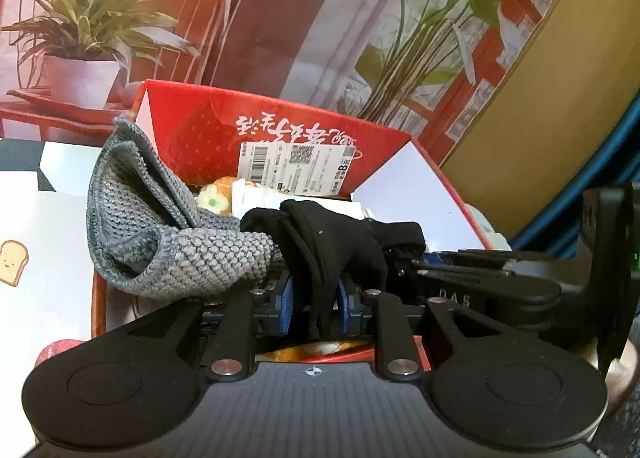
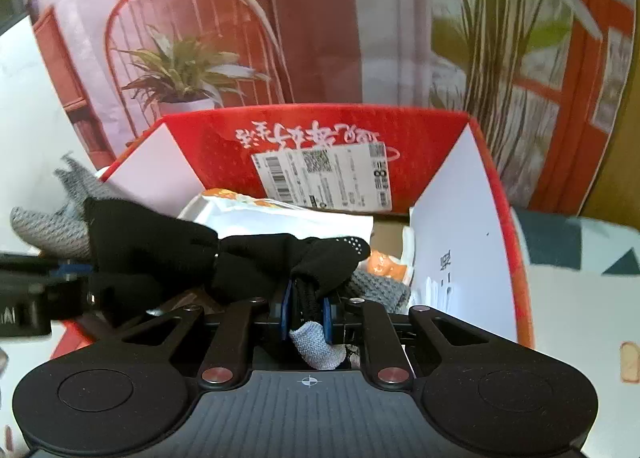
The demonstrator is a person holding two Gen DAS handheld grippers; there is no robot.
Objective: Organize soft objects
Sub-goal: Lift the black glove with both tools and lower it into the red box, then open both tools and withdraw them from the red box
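Left gripper [image 1: 316, 308]: my jaws pinch the black glove [image 1: 332, 246], centre frame.
Right gripper [image 2: 306, 316]: nearly closed, clamping black glove and grey knit cloth [image 2: 316, 344].
Red box [image 2: 500, 225]: behind both.

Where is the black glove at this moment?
The black glove hangs between both grippers above the open red box; the left gripper and right gripper each pinch it, beside the grey knitted cloth.

The left tool [image 1: 314, 308] clamps a black glove [image 1: 336, 242] between its blue pads [image 1: 286, 306]. A grey knitted cloth [image 1: 180, 242] drapes left of the tool. An open red box [image 1: 280, 137] stands directly ahead.
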